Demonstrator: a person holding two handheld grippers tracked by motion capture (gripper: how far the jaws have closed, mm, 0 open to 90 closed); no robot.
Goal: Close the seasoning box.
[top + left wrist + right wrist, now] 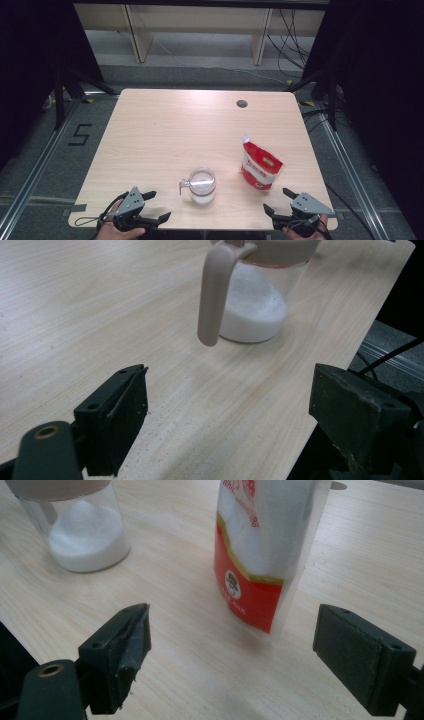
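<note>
A light wooden table [165, 125] with rounded corners carries two things. A clear jar [202, 186] with a pale lid and handle, part full of white grains, stands near the middle of the near edge. A red and white pouch [260, 170] stands upright to its right, apart from it. A small round hole [242, 103] sits near the far edge.

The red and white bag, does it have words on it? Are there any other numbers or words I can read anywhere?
"5": black tape mark on the floor, left of the table.
Red and white bag: red letters on top and small white print under a round logo, all too blurred to read.
Jar of white powder: no words.
</note>
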